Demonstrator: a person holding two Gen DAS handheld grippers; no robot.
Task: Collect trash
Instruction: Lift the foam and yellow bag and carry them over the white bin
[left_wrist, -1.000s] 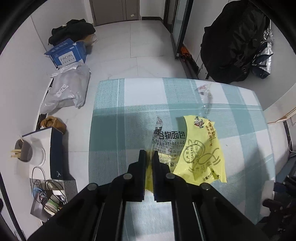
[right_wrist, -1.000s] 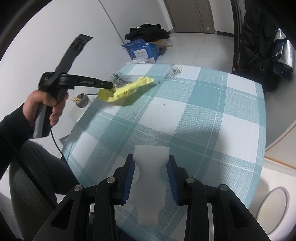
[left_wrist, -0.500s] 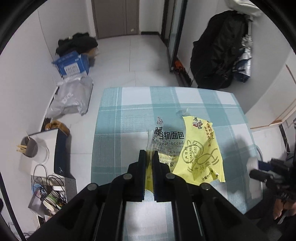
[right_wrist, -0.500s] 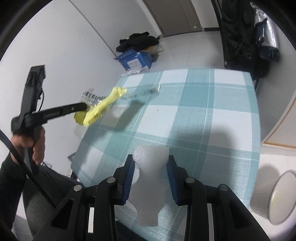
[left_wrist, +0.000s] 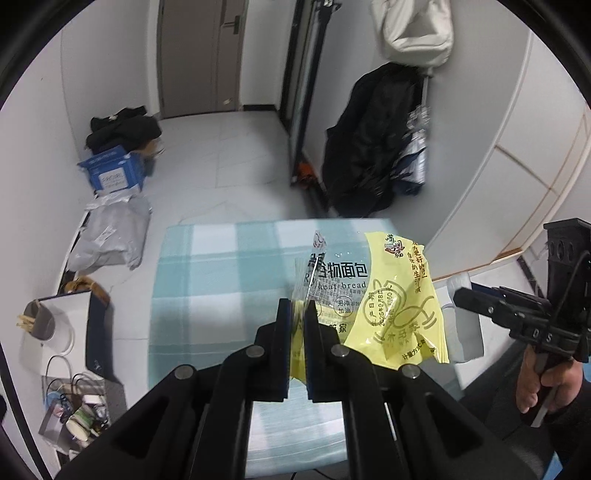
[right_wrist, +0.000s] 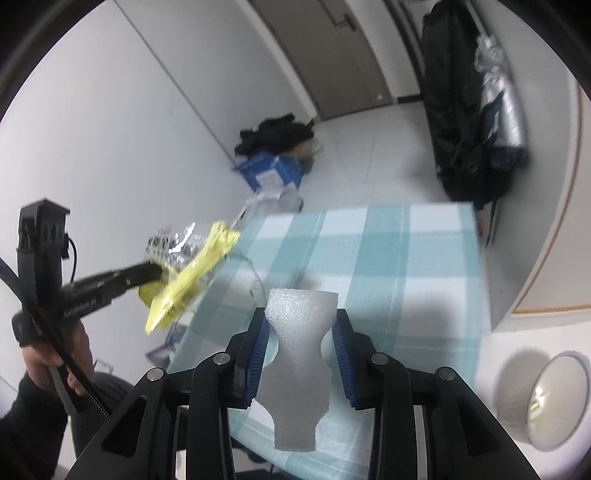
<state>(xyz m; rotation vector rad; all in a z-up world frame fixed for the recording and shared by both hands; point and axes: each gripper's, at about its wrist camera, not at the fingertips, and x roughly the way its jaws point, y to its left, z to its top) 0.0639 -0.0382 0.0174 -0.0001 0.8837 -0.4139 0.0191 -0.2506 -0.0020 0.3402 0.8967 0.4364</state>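
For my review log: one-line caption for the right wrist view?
Right gripper grips white foam piece above checked table; left gripper holds yellow bread wrapper.

bin (right_wrist: 559, 400) blurred, cut by frame edge, wrapper (right_wrist: 192, 273) motion-blurred

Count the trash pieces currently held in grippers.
2. A yellow bread wrapper is pinched in the left gripper, lifted off the checked table. A white foam piece sits between the right gripper pads. None visible on the table; some could be hidden.
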